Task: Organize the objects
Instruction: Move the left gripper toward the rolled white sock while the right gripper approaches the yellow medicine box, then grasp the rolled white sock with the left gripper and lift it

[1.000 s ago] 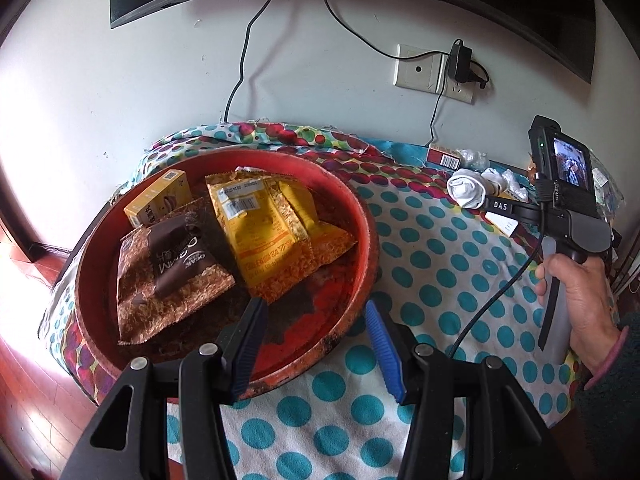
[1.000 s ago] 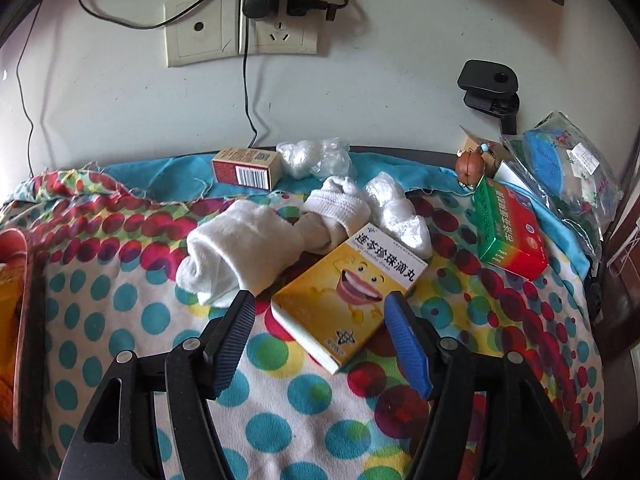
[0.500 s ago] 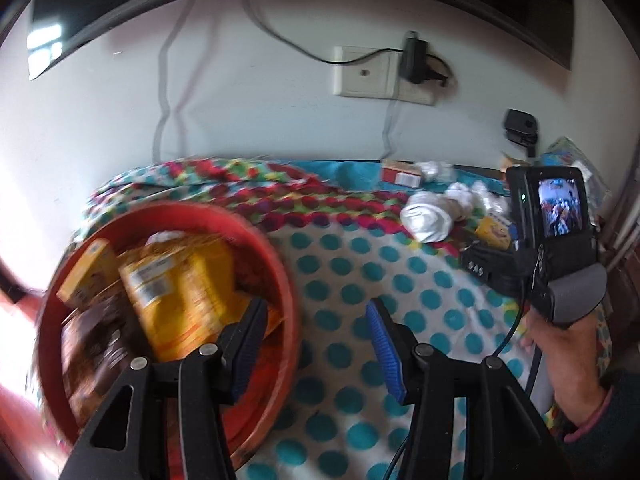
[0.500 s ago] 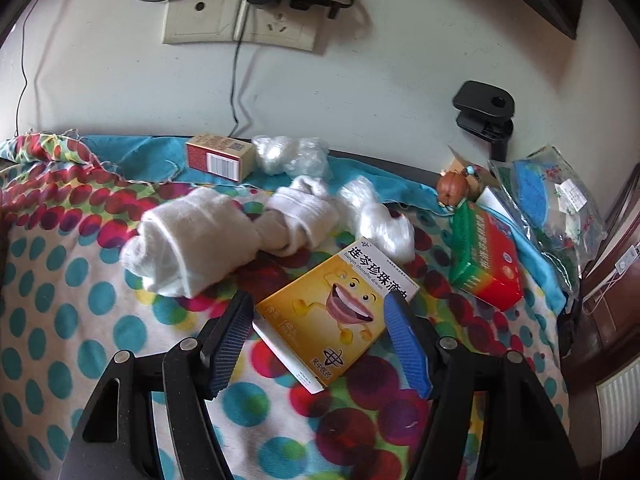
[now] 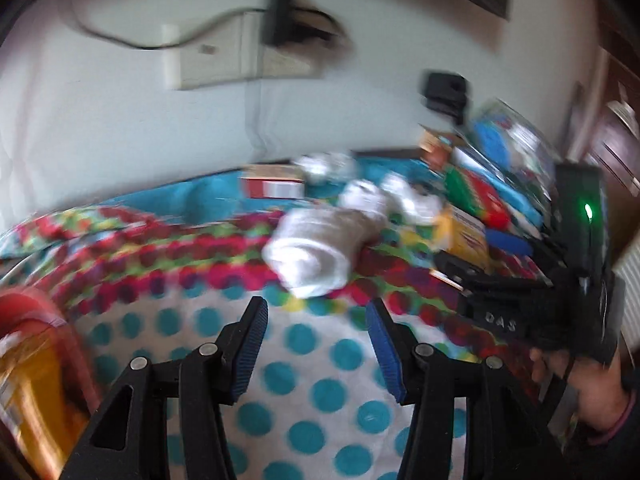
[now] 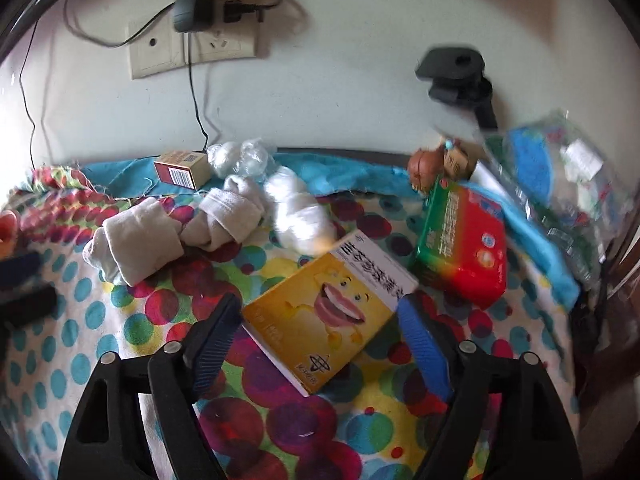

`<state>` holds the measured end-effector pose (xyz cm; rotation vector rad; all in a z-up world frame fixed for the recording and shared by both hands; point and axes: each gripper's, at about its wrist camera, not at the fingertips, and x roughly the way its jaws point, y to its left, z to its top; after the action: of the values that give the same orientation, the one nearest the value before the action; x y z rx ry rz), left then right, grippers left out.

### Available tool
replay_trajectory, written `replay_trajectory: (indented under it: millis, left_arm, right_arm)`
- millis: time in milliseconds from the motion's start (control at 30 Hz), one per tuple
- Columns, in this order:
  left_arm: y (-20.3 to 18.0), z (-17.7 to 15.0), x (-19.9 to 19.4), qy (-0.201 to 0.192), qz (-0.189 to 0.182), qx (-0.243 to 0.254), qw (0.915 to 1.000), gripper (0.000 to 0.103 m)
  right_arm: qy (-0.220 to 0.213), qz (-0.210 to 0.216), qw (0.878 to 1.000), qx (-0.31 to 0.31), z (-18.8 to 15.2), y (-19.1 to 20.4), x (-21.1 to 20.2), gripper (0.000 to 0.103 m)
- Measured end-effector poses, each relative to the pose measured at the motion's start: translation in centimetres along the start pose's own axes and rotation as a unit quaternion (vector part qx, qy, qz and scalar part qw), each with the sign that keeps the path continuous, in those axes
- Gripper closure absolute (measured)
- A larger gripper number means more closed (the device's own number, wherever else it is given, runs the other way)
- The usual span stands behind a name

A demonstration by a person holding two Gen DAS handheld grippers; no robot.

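My right gripper (image 6: pixel 320 328) is open, its two blue pads on either side of a yellow box (image 6: pixel 328 316) with a smiling cartoon face that lies flat on the dotted cloth. My left gripper (image 5: pixel 316 336) is open and empty above the cloth, pointing at a rolled white sock (image 5: pixel 316 248). The same sock (image 6: pixel 136 244) and two more white rolls (image 6: pixel 232 220) lie left of and behind the yellow box. The red bowl (image 5: pixel 24 316) with yellow snack packs (image 5: pixel 28 392) shows at the left edge of the blurred left wrist view.
A red and green box (image 6: pixel 464 240) lies right of the yellow box. A small red carton (image 6: pixel 182 170) and crumpled plastic (image 6: pixel 244 158) sit by the wall. Plastic bags (image 6: pixel 560 184) pile at the right. A wall socket (image 6: pixel 192 46) with a charger is above.
My left gripper has swung right, away from the red bowl toward the socks. My right gripper has moved forward so its pads flank the yellow box.
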<state>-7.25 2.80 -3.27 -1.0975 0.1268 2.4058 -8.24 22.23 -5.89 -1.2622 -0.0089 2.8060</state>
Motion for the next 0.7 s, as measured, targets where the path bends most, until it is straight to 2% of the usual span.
replay_trajectory:
  millis: [67,133,233,267,333,400,467,533,600,700]
  left_arm:
    - [-0.3,0.2,1.0,0.015,-0.014,0.001,0.9998,0.051]
    - [-0.1,0.6,2.0,0.03,-0.021,-0.013,0.9992,0.051]
    - [0.2,1.4,3.0,0.031,-0.015,-0.026,0.9991,0.051]
    - [0.2,1.7,3.4,0.033,-0.02,-0.02,0.9991,0.051]
    - [0.0,2.3,3.9,0.03,-0.006,-0.002,0.9995,0.051]
    - [0.2,2.7,4.4,0.033,-0.009,0.008,0.9994,0.05]
    - [0.3,3.3,4.8,0.027,0.005,0.017,0.9995,0.05]
    - [0.3,3.5,4.8,0.018,0.013,0.029,0.9993,0.05]
    - [0.5,3.8,4.9,0.011,0.03,0.034,0.9989,0.05]
    - [1.2,3.8,5.1,0.003,0.021,0.017,0.9996,0.05]
  right_arm:
    - [0.027,0.022,0.999,0.015,-0.1,-0.7,0.9,0.024]
    - [0.034,0.028,0.999,0.022,-0.3,-0.8,1.1,0.024]
    - [0.039,0.011,0.999,-0.007,-0.4,0.5,1.1,0.024]
    - [0.037,0.002,0.999,-0.014,-0.4,0.8,1.1,0.024]
    - [0.033,-0.014,0.999,-0.026,-0.6,1.4,0.8,0.023]
    - [0.035,-0.023,0.999,-0.024,-0.5,1.2,1.1,0.017]
    - [0.045,-0.028,0.999,-0.009,-0.5,0.5,1.4,0.0]
    - [0.057,-0.003,0.998,0.016,-0.5,-0.5,1.9,0.0]
    - [0.056,-0.006,0.998,0.013,-0.5,-0.4,1.8,0.0]
    - [0.057,0.0,0.998,0.011,-0.6,-0.3,1.7,0.0]
